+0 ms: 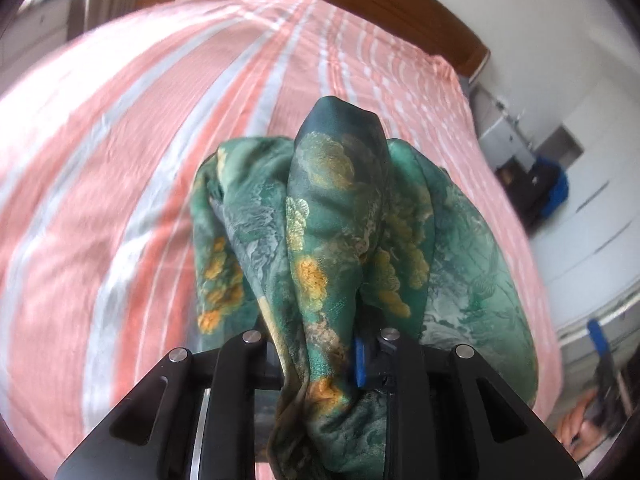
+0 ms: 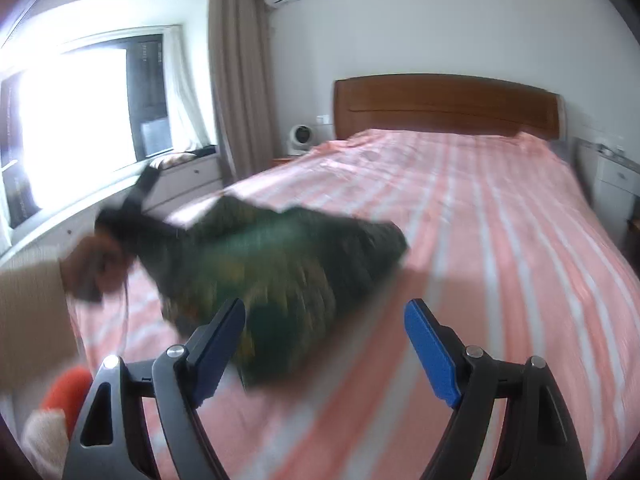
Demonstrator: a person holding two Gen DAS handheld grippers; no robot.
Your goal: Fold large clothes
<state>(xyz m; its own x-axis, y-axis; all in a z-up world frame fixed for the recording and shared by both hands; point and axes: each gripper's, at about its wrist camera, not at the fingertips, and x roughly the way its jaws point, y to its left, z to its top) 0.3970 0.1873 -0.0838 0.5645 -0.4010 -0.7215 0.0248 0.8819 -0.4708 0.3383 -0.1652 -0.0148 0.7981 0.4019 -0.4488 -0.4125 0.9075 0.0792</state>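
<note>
A: What's at the left?
B: The left gripper (image 1: pixel 320 360), its fingers clamped on a bunched green patterned garment (image 1: pixel 340 220) that hangs over the pink striped bed (image 1: pixel 120 160).
A: And to the right?
B: The right gripper (image 2: pixel 324 344), fingers wide apart and holding nothing, just before the blurred garment. A wooden headboard (image 2: pixel 444 104) stands beyond.

Glossy silky green garment (image 1: pixel 340 216); matt striped cotton bedsheet (image 1: pixel 120 140).
</note>
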